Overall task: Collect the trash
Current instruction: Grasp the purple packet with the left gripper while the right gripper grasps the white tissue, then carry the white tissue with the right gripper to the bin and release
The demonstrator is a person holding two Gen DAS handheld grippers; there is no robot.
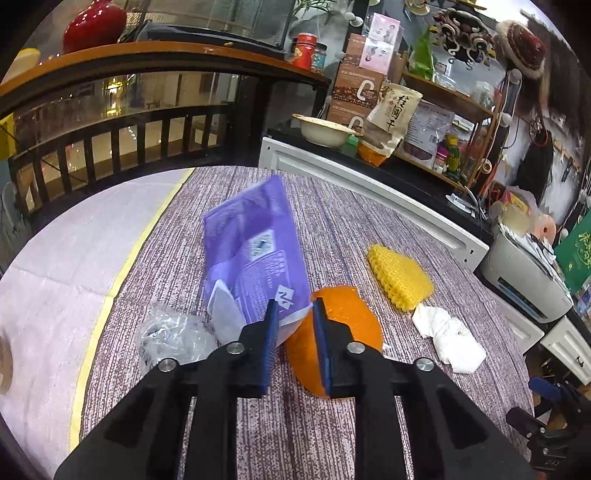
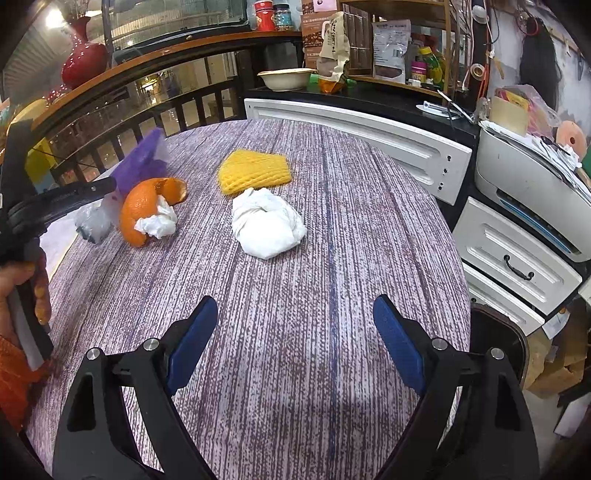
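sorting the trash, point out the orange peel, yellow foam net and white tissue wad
orange peel (image 2: 137, 210), right wrist view, on its outer skin
yellow foam net (image 2: 254, 172), right wrist view, middle of the mesh
white tissue wad (image 2: 267, 229), right wrist view, centre of the crumple

Evenly, fairly brightly lit indoors from overhead; only soft, faint shadows on the worktop (image 2: 295, 295). Glare on the red vase (image 1: 94, 27) and small bright lamp spots behind the railing. Strong fisheye bending with black vignetted corners. Motion blur on the purple bag (image 2: 142, 162); background softer toward the edges.
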